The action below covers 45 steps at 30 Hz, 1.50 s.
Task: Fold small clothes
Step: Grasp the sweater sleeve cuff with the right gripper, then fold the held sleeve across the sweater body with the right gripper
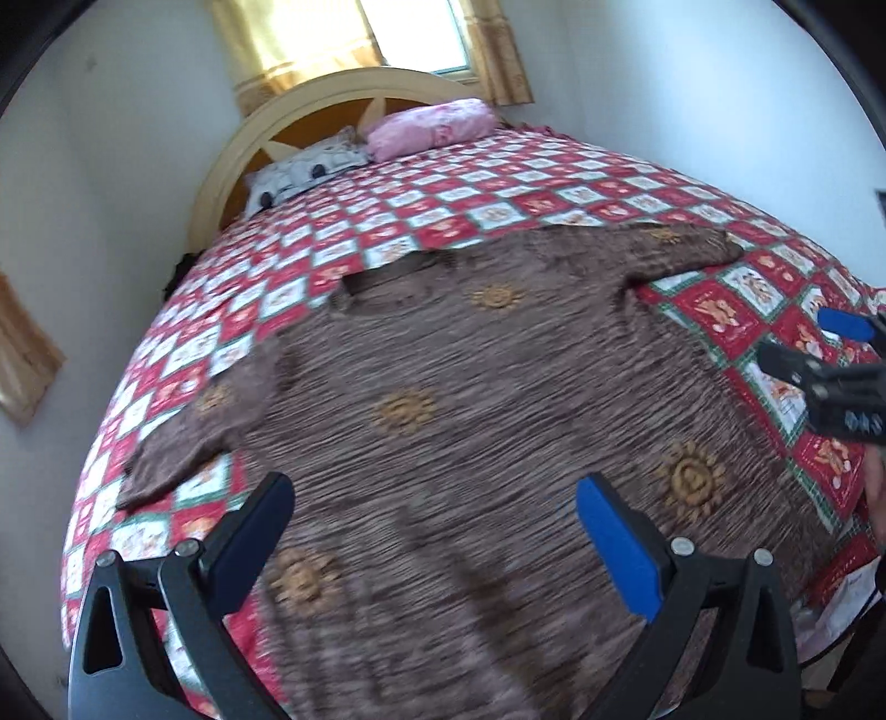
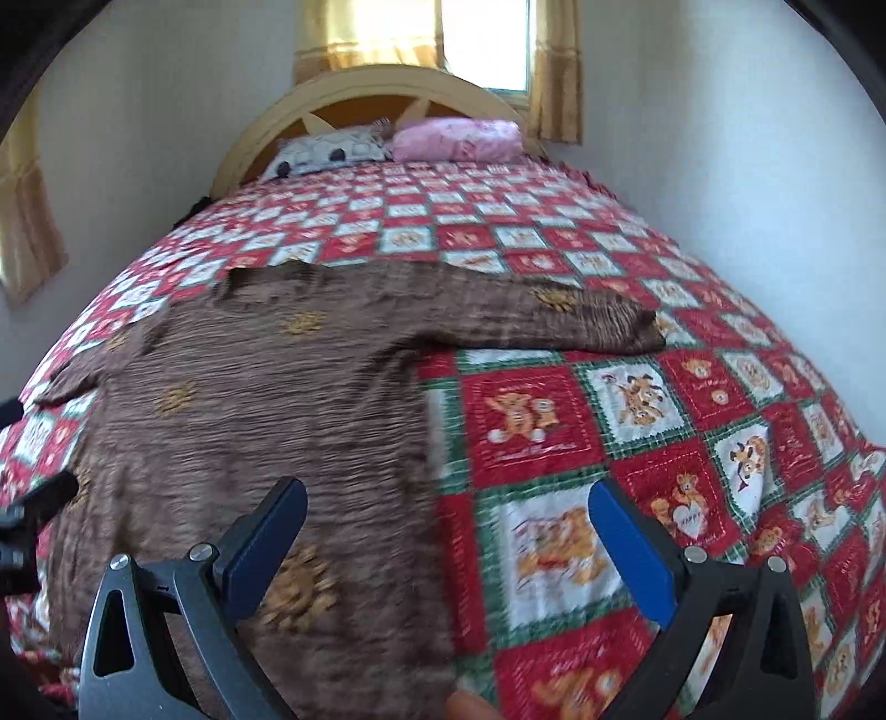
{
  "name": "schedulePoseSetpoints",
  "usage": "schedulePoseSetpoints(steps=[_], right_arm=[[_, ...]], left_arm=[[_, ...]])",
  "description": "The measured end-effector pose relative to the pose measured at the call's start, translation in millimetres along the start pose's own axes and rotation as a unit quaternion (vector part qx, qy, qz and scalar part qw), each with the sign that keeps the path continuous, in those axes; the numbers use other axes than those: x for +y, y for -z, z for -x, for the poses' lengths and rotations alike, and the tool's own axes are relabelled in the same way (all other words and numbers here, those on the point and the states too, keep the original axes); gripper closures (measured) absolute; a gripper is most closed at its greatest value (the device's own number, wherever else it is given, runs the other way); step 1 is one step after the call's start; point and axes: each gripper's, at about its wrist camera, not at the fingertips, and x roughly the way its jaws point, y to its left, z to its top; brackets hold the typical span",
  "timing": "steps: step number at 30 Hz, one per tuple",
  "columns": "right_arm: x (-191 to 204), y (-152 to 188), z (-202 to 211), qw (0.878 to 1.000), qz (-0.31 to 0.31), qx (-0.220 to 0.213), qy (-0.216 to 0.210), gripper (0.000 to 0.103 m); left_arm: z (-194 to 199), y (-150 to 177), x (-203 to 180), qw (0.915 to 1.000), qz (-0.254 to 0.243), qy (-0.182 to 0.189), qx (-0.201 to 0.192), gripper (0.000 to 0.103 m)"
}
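Observation:
A brown crinkled top [image 1: 470, 387] with gold sun motifs lies spread flat on the bed, sleeves out to both sides. My left gripper [image 1: 434, 498] hangs open above its lower middle, holding nothing. In the right wrist view the same top [image 2: 249, 399] fills the left half, and its right sleeve [image 2: 598, 324] reaches across the quilt. My right gripper [image 2: 448, 498] is open over the top's right side edge, one finger above the cloth and the other above the quilt. The right gripper [image 1: 830, 354] also shows at the right edge of the left wrist view.
The bed carries a red, white and green checked quilt [image 2: 637, 421] with teddy-bear squares. A pink pillow [image 2: 459, 138] and a white patterned pillow [image 2: 326, 149] lie by the curved wooden headboard [image 2: 382, 88]. White walls stand close on both sides, with a curtained window [image 2: 482, 39] behind.

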Motion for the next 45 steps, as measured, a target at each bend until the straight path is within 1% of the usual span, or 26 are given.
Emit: schedulePoseSetpoints(steps=[1, 5, 6, 7, 8, 10, 11, 12, 13, 14, 17, 18, 20, 21, 23, 27, 29, 31, 32, 33, 34, 36, 39, 42, 45], right_arm=[[-16.0, -8.6, -16.1, 1.000, -0.012, 0.009, 0.000, 0.001], [-47.9, -29.6, -42.2, 0.999, -0.032, 0.016, 0.004, 0.002], [-56.1, -35.4, -48.6, 0.999, -0.037, 0.016, 0.007, 0.005], [-56.1, -35.4, -48.6, 0.999, -0.037, 0.016, 0.007, 0.007], [-71.8, -46.4, -62.5, 0.999, -0.048, 0.019, 0.011, 0.008], [-87.6, -57.7, -78.0, 0.998, -0.061, 0.024, 0.013, 0.010], [-94.9, -63.0, -86.1, 0.997, -0.066, 0.027, 0.012, 0.011], [-104.2, -69.3, -96.6, 0.997, -0.075, 0.033, 0.011, 0.014], [-110.5, -73.8, -104.2, 0.996, -0.081, 0.037, 0.013, 0.019], [-118.6, -78.7, -113.2, 0.995, -0.089, 0.041, 0.017, 0.021], [-144.3, -91.0, -137.4, 0.991, -0.123, 0.046, 0.037, 0.022], [-144.3, -91.0, -137.4, 0.991, -0.123, 0.046, 0.037, 0.022], [-166.3, -99.4, -160.1, 0.986, -0.145, 0.055, 0.061, 0.023], [-166.3, -99.4, -160.1, 0.986, -0.145, 0.055, 0.061, 0.025], [-180.9, -104.0, -179.3, 0.982, -0.161, 0.071, 0.068, 0.030], [-184.3, -110.7, -187.1, 0.983, -0.154, 0.073, 0.067, 0.039], [-185.1, -111.5, -188.7, 0.983, -0.156, 0.076, 0.068, 0.049], [-182.7, -113.7, -193.0, 0.984, -0.142, 0.085, 0.068, 0.067], [-181.0, -115.3, -192.6, 0.985, -0.137, 0.087, 0.062, 0.072], [-179.5, -117.9, -191.3, 0.986, -0.132, 0.089, 0.054, 0.081], [-177.7, -120.8, -189.1, 0.986, -0.128, 0.091, 0.052, 0.085], [-171.3, -128.0, -180.9, 0.988, -0.114, 0.085, 0.055, 0.086], [-151.6, -143.0, -161.4, 0.993, -0.080, 0.059, 0.058, 0.086], [-120.4, -160.8, -144.6, 0.997, -0.041, 0.036, 0.054, 0.086], [-75.0, -177.0, -132.5, 0.999, 0.008, 0.017, 0.038, 0.086]], left_arm=[[-4.4, -2.0, -5.5, 1.0000, -0.001, 0.005, 0.003, 0.000], [-21.8, -8.4, -28.0, 0.9993, 0.000, 0.035, 0.015, 0.000], [-24.7, -8.9, -34.9, 0.9990, -0.003, 0.042, 0.017, 0.000], [-27.2, -9.7, -40.8, 0.9987, -0.007, 0.046, 0.018, 0.000], [-30.8, -11.4, -47.8, 0.9984, -0.015, 0.051, 0.018, 0.000], [-38.0, -15.2, -57.8, 0.9979, -0.029, 0.055, 0.019, 0.000], [-42.0, -17.7, -60.0, 0.9980, -0.033, 0.051, 0.020, 0.000], [-46.2, -20.7, -59.6, 0.9982, -0.033, 0.046, 0.020, 0.000], [-50.0, -23.7, -58.0, 0.9984, -0.032, 0.042, 0.021, 0.000], [-55.7, -28.7, -53.9, 0.9986, -0.027, 0.040, 0.023, 0.000], [-70.5, -38.9, -42.3, 0.9995, -0.014, 0.018, 0.023, 0.000], [-76.4, -42.0, -36.6, 0.9996, -0.008, 0.012, 0.024, 0.000], [-87.1, -46.6, -24.7, 0.9996, 0.007, 0.006, 0.028, 0.000], [-92.7, -48.8, -17.5, 0.9994, 0.015, 0.000, 0.030, 0.000], [-102.3, -51.8, -4.1, 0.9990, 0.029, -0.009, 0.032, 0.000], [-117.4, -54.8, 19.2, 0.9976, 0.053, -0.021, 0.039, 0.000], [-125.1, -55.3, 29.3, 0.9967, 0.063, -0.025, 0.043, 0.000], [-130.5, -55.8, 34.3, 0.9961, 0.068, -0.028, 0.048, 0.000], [-132.7, -54.9, 36.5, 0.9959, 0.070, -0.027, 0.050, 0.000], [-134.3, -53.6, 37.6, 0.9958, 0.070, -0.024, 0.053, 0.000], [-134.8, -52.5, 38.0, 0.9958, 0.070, -0.022, 0.054, 0.000], [-136.5, -49.2, 37.8, 0.9959, 0.070, -0.016, 0.056, 0.000], [-141.3, -44.4, 41.4, 0.9953, 0.074, -0.004, 0.062, 0.000], [-142.6, -40.9, 44.0, 0.9946, 0.080, 0.007, 0.065, 0.000], [-140.0, -40.6, 48.3, 0.9945, 0.085, 0.010, 0.061, 0.000]])
